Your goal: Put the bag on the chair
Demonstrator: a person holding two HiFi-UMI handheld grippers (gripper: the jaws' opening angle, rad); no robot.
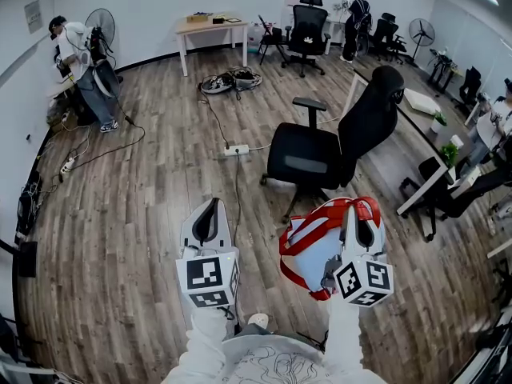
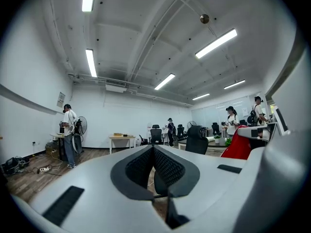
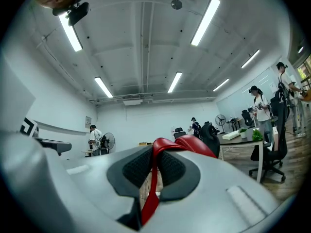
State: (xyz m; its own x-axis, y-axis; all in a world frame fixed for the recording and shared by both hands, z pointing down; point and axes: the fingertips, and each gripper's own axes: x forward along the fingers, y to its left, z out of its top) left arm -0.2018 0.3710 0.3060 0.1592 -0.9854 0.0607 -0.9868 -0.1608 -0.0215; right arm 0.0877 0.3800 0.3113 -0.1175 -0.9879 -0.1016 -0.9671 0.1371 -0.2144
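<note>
Jaws of the right gripper (image 1: 353,214) pinch the red strap of the white fabric bag (image 1: 312,250) so it hangs ready just short of the front edge of the black swivel office chair (image 1: 304,158), while the left gripper (image 1: 206,214) is closed on nothing.

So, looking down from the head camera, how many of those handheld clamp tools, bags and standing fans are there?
Grippers: 2, the left gripper and the right gripper
Bags: 1, the bag with red straps
Fans: 2, a fan far left and a fan far right
Total: 5
</note>
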